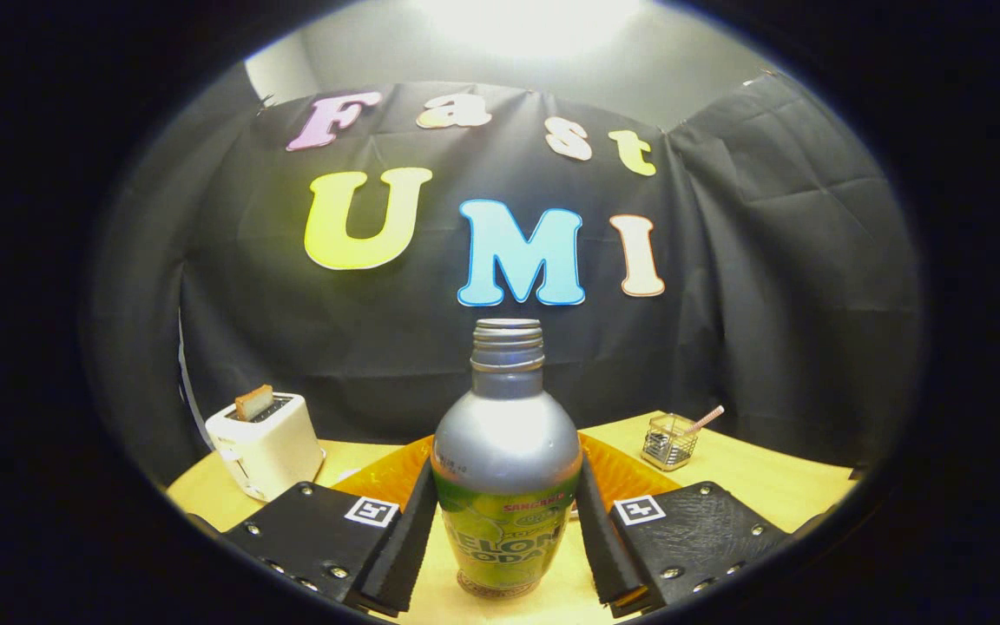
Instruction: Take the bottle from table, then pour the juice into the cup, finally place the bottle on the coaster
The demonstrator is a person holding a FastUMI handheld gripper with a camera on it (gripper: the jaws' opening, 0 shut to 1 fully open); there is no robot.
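A silver metal bottle (507, 434) with a green label stands upright between my fingers, its threaded neck uncapped. My gripper (505, 473) is shut on the bottle, one pad pressed against each side of its lower body. A round brownish coaster (497, 587) peeks out under the bottle's base. Whether the base rests on it or hovers just above is hard to tell. The wooden table (752, 482) lies below.
An orange mat (630, 473) lies on the table just behind the bottle. A white toaster (266, 443) with a slice of bread stands beyond the fingers to the left. A small wire basket (669, 441) holding a pink stick sits beyond them to the right.
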